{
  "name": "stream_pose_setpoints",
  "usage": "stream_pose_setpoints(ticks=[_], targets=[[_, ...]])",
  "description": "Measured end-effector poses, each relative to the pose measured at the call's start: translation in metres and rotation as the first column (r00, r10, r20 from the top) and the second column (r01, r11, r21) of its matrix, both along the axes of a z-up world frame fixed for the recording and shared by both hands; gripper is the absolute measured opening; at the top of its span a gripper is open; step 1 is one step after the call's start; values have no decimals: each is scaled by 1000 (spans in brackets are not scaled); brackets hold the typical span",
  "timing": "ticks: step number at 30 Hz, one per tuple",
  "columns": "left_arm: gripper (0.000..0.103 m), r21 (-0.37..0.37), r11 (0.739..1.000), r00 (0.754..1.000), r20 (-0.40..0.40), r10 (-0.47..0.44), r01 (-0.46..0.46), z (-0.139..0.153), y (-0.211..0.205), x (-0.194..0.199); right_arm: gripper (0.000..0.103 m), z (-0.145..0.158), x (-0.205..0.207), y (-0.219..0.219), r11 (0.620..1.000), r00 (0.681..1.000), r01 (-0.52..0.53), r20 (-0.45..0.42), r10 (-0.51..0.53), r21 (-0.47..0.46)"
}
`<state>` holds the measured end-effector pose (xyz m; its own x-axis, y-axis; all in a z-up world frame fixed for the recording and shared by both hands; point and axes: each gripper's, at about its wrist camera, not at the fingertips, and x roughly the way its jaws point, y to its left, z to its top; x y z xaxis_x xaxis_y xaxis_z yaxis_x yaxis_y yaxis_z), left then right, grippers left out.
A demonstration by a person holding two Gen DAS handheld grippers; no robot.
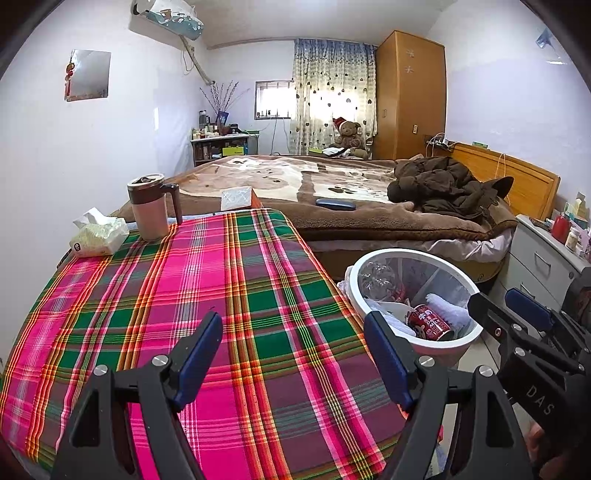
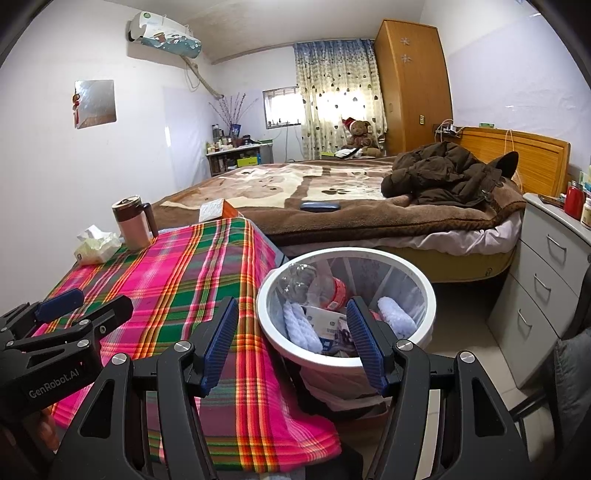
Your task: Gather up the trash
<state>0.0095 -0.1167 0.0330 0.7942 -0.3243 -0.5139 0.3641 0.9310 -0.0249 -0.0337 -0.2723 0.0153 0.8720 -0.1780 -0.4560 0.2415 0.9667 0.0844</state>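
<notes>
White-rimmed bin (image 2: 343,254) beside the plaid bench (image 1: 184,295) holds a red can (image 1: 430,321) and bottle (image 2: 314,284). Both tongs, left (image 1: 291,354) and right (image 2: 290,339), gape empty; collection seems finished; next, check the bench for leftovers.

I'm looking into a lived-in home bedroom: a wide bed under a brown paw-print fleece blanket (image 1: 295,177) with an orange wooden headboard (image 1: 513,177), and a tall orange wooden wardrobe (image 1: 410,96) in the corner. A brown teddy bear in a red hat (image 1: 347,134) sits by the heart-patterned curtains (image 1: 328,92), with a wall-mounted air conditioner (image 2: 166,35) above.
</notes>
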Motion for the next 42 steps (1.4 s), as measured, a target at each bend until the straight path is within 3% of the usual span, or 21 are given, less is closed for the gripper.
stream_pose_setpoints(ticks=[42], targets=[[80,-4,1000,1000,-1,9,-9,8,0,-3,62,2,0,2,1000,1000,-10,0,10,6]])
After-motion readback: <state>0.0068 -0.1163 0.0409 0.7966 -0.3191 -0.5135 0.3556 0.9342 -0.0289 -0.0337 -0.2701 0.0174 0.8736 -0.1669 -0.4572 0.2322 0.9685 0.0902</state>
